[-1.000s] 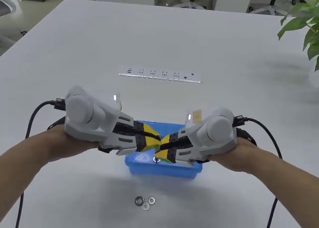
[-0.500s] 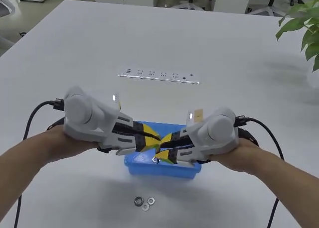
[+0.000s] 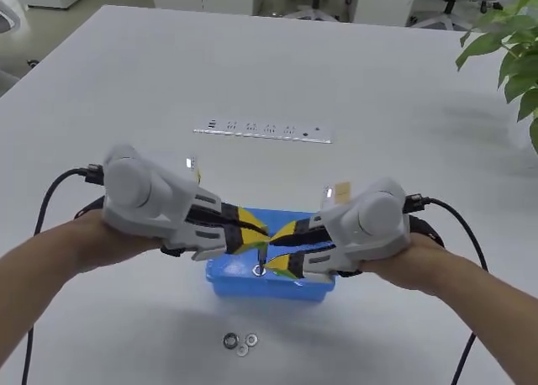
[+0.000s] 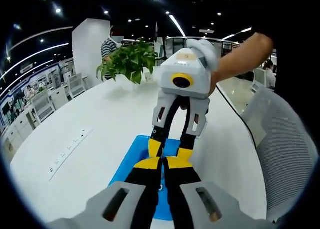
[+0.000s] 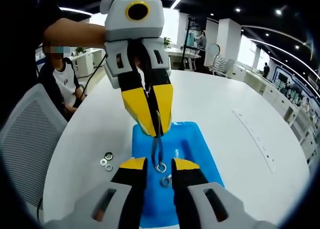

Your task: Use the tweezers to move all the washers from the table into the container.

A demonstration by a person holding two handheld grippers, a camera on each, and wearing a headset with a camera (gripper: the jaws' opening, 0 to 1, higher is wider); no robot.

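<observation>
My left gripper (image 3: 252, 231) (image 5: 156, 126) is shut on thin metal tweezers (image 5: 156, 148) (image 3: 262, 255), which point down over the blue container (image 3: 225, 282) (image 5: 197, 139) (image 4: 134, 159). A washer (image 5: 160, 167) (image 3: 259, 271) sits at the tweezers' tip, just above the container floor. My right gripper (image 5: 160, 165) (image 3: 284, 249) (image 4: 170, 150) faces the left one, its yellow-tipped jaws apart on either side of the tweezers' lower end. Another washer or two (image 5: 166, 181) lie inside the container. Three washers (image 3: 240, 343) (image 5: 106, 160) rest on the white table in front of it.
A white power strip (image 3: 263, 130) (image 4: 67, 151) lies farther back on the table (image 3: 378, 108). A leafy green plant (image 3: 508, 49) (image 4: 130, 61) stands at the far right edge. Black cables trail from both grippers. Mesh chairs stand beside the table.
The head camera has drifted slightly. Both grippers and the tweezers hold the same spot over the container.
</observation>
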